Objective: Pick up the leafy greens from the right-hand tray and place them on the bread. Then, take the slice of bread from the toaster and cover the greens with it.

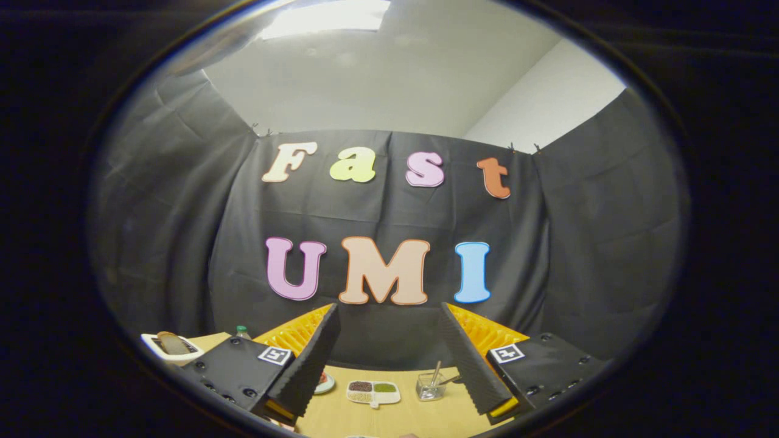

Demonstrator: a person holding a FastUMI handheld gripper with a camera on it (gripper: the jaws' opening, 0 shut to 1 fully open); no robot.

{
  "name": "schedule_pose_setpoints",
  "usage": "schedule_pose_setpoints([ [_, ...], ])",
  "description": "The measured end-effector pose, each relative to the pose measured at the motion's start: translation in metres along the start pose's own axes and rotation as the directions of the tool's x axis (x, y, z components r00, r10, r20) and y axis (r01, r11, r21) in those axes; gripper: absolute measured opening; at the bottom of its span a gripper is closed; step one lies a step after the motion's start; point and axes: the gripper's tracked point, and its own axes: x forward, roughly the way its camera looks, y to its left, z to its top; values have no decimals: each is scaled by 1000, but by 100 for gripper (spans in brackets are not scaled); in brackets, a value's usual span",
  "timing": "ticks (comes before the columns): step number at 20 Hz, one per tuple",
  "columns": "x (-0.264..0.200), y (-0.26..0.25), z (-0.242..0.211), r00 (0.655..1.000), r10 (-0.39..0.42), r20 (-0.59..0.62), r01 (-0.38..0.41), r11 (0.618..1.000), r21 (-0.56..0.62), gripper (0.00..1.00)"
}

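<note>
Gripper spread wide, holding nothing, high over table | toaster with bread off left, beyond fingers | divided tray and glass between fingers, well apart

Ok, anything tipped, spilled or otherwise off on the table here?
Nothing stands out. The tool is open and holds nothing; beyond it the divided dish and glass cup sit upright on the table, and bread stands in the toaster.

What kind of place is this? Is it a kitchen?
Probably a pretend kitchen in a cloth-walled booth: a toaster holding bread, a divided dish on a wooden table, seen between the open tongs.
</note>
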Motion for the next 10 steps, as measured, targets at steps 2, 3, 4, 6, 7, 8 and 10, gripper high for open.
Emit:
schedule_pose_setpoints([
  [2, 1, -1, -2, 1000, 0, 2, 0, 1000, -5, 100],
  [3, 1, 0, -3, 1000, 2, -1, -2, 1000, -4, 100],
  [4, 2, -1, -4, 1000, 3, -6, -3, 1000, -4, 100],
  [6, 3, -3, -8, 1000, 7, -16, -7, 1000, -3, 100],
  [7, 4, -3, -9, 1000, 12, -22, -12, 1000, -4, 100],
  [8, 4, -3, -11, 999, 16, -28, -16, 1000, -6, 100],
  [10, 7, -4, -19, 998, 33, -48, -33, 999, -8, 100],
])
